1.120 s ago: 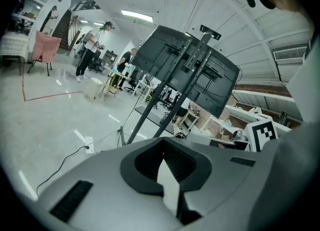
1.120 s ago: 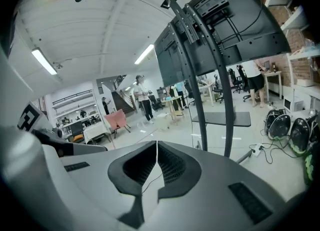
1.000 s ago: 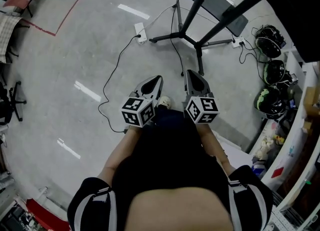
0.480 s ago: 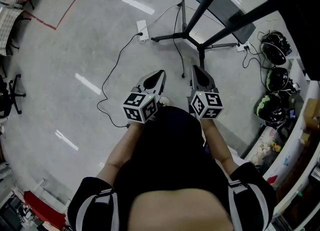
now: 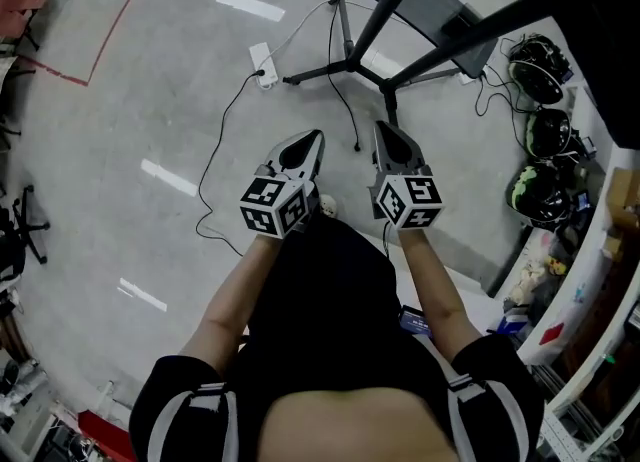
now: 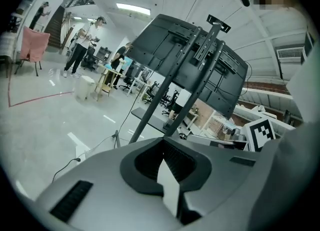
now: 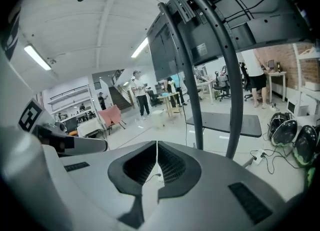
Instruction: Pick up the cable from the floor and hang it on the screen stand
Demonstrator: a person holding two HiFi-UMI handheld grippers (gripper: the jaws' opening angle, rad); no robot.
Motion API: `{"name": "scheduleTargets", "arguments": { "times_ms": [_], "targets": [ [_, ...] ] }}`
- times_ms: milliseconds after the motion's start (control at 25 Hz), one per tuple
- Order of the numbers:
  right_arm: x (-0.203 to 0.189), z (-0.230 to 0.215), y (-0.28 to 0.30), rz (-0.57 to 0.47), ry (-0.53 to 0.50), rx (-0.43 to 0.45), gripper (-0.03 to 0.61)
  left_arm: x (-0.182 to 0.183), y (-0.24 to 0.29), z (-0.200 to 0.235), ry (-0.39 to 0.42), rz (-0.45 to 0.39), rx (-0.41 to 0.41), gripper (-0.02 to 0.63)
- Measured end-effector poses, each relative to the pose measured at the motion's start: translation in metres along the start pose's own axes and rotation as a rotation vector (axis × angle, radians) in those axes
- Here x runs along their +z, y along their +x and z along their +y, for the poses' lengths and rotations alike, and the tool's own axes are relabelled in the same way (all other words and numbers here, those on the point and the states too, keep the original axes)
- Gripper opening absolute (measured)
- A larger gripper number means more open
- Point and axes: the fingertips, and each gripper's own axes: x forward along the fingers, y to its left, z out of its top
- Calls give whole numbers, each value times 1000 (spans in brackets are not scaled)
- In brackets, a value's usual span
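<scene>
A thin black cable (image 5: 212,165) lies on the grey floor. It runs from a white power strip (image 5: 262,63) in a long curve towards my left side. The same cable (image 6: 62,170) shows low in the left gripper view. The black screen stand (image 5: 352,70) rises just ahead, and its poles (image 7: 196,80) carry a dark screen (image 6: 172,50). My left gripper (image 5: 312,136) and right gripper (image 5: 383,128) are side by side above the floor, pointing at the stand's base. Both are shut with nothing between their jaws, and both are clear of the cable.
Another black cable (image 5: 345,110) hangs from the stand to the floor between the grippers. Helmets (image 5: 540,130) and shelving crowd the right side. A red tape line (image 5: 110,40) crosses the floor at far left, near a chair (image 5: 20,220). People stand far off (image 6: 80,50).
Both grippers have travelled on together over the floor with the person, still shut and side by side. The power strip and stand base have slid a little leftwards in the head view.
</scene>
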Motion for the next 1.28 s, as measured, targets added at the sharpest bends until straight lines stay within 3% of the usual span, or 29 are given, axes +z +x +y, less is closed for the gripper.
{"name": "scheduleTargets", "arguments": {
  "times_ms": [440, 680, 960, 1080, 1280],
  "targets": [
    [-25, -47, 47, 20, -21, -41, 26, -10, 83, 21, 57, 33, -92, 6],
    [-59, -78, 70, 25, 15, -64, 26, -51, 107, 45, 56, 68, -97, 6],
    [-119, -117, 102, 34, 108, -85, 26, -110, 140, 75, -5, 78, -107, 6],
    [-143, -131, 113, 49, 112, -84, 26, -134, 159, 90, -39, 82, -91, 6],
    [-181, -157, 124, 71, 98, -59, 26, -166, 186, 106, -29, 91, -81, 6]
  ]
}}
